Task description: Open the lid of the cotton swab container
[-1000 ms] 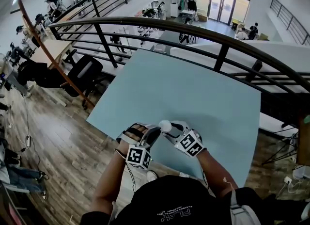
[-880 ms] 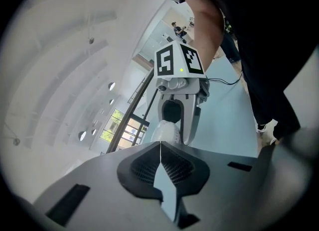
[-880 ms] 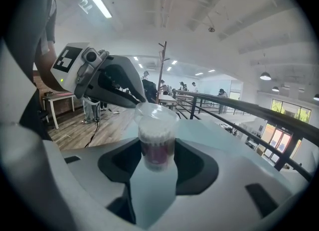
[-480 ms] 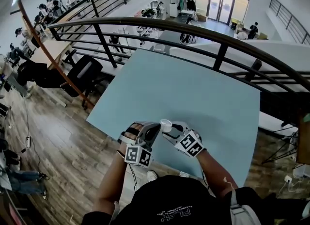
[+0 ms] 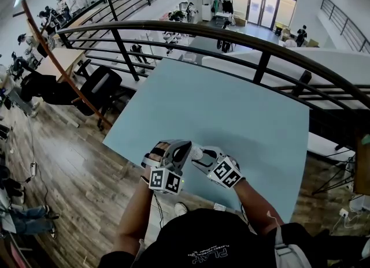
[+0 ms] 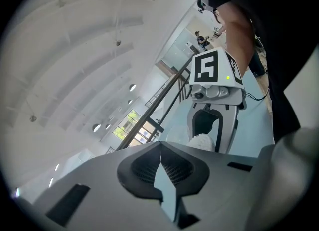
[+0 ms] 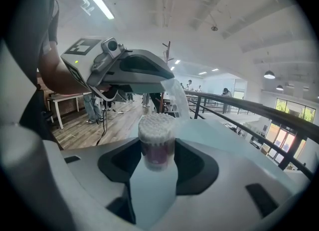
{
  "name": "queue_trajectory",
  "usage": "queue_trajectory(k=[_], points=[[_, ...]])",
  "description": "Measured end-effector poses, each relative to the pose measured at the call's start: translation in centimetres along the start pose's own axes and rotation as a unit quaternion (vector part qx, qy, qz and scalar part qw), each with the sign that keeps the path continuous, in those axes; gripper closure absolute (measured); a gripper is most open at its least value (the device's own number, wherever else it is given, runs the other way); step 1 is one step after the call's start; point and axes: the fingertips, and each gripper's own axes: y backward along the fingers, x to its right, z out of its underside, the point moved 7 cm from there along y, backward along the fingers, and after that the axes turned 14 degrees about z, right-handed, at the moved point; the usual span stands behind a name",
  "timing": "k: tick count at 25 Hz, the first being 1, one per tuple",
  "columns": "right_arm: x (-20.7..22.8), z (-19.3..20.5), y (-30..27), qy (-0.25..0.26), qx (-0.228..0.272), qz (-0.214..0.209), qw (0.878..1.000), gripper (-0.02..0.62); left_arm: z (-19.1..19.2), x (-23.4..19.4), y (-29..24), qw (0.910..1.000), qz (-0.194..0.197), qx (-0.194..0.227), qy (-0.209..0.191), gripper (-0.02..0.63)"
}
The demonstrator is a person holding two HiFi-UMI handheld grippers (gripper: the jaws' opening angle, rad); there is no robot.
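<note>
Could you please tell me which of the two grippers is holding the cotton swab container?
The right gripper: its jaws clamp the cotton swab container, swab heads exposed. The left gripper is shut, without it.

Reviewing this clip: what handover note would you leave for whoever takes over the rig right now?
Grippers: the left gripper is shut, pinching a clear flap that looks like the lid, raised beside the container's top. The right gripper is closed on the cotton swab container, near the front edge of the blue table.
Done: the swab heads show uncovered.
Left: whether the lid is fully free of the rim cannot be told. Probably pull it clear while the right grip stays firm.
</note>
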Motion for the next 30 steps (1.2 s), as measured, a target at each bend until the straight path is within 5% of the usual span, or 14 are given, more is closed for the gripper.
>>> queue_trajectory(k=[24, 30], points=[[-2.9, -0.4, 0.7, 0.034, 0.012, -0.045, 0.998, 0.379, 0.6, 0.2, -1.3, 0.9994, -0.012, -0.031, -0.001, 0.592], [-2.5, -0.2, 0.6, 0.016, 0.009, -0.037, 0.999, 0.377, 1.2, -0.3, -0.8, 0.9979, -0.01, -0.006, 0.064, 0.592]])
